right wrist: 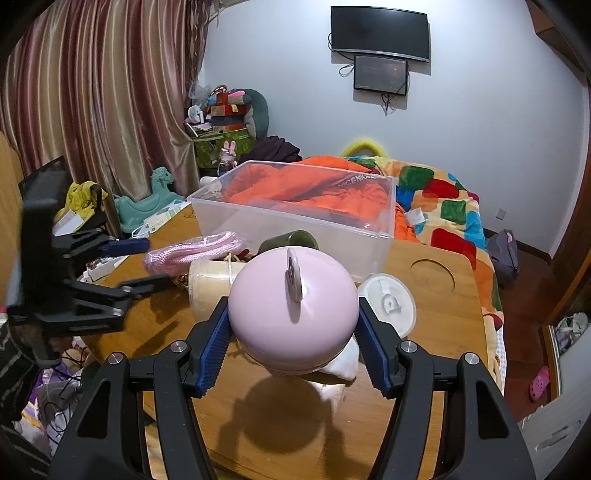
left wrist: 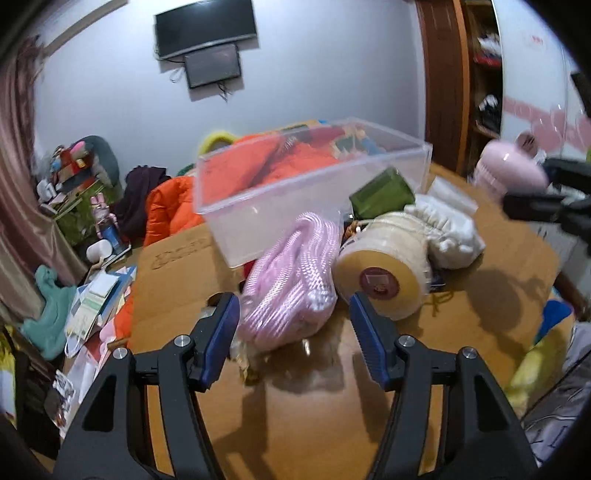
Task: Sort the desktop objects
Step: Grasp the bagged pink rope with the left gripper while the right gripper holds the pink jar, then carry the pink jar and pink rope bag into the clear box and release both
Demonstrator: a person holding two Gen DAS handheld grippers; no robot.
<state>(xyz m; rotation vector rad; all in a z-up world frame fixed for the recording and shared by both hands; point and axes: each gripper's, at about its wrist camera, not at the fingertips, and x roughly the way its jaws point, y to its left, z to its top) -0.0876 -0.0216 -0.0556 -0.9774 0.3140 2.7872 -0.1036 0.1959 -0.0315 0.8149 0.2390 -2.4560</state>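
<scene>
Ahead of me a pale wall carries 2 dark screens, striped curtains hang at my left, and a bed with a colourful blanket sits behind the wooden table.

A lived-in bedroom: bed with patchwork quilt, drawn curtains, wall-mounted TV.

a wooden table is seen bearing a clear plastic bin, pink rope coil, tape roll, white round lid and white cloth pouch.
</scene>
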